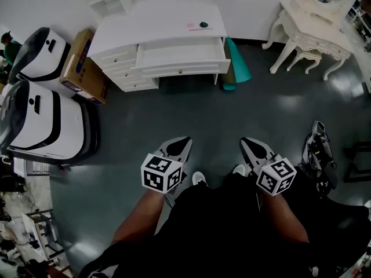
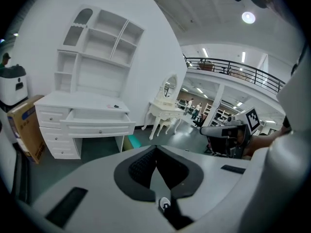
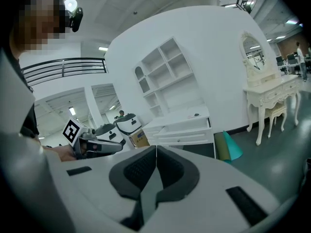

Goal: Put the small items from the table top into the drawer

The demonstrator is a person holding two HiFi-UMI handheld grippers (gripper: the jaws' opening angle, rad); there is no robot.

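A white desk (image 1: pixel 156 22) stands far ahead against the wall, its wide drawer (image 1: pixel 181 55) pulled open. On its top lie a small dark item (image 1: pixel 203 24) and a flat pink item (image 1: pixel 189 25). Both grippers are held low near the person's legs, well short of the desk. My left gripper (image 1: pixel 184 140) has its jaws closed together with nothing between them, and so does my right gripper (image 1: pixel 244 141). The left gripper view shows the desk (image 2: pixel 82 101), the drawer (image 2: pixel 99 116) and the dark item (image 2: pixel 115 106). In the right gripper view the desk (image 3: pixel 184 118) is far off.
A cardboard box (image 1: pixel 84 62) and two white machines (image 1: pixel 43 120) stand left of the desk. A teal roll (image 1: pixel 236 62) leans at the desk's right side. An ornate white dressing table (image 1: pixel 316 22) is at the far right, a black stand (image 1: pixel 319 155) nearer. Dark floor lies between.
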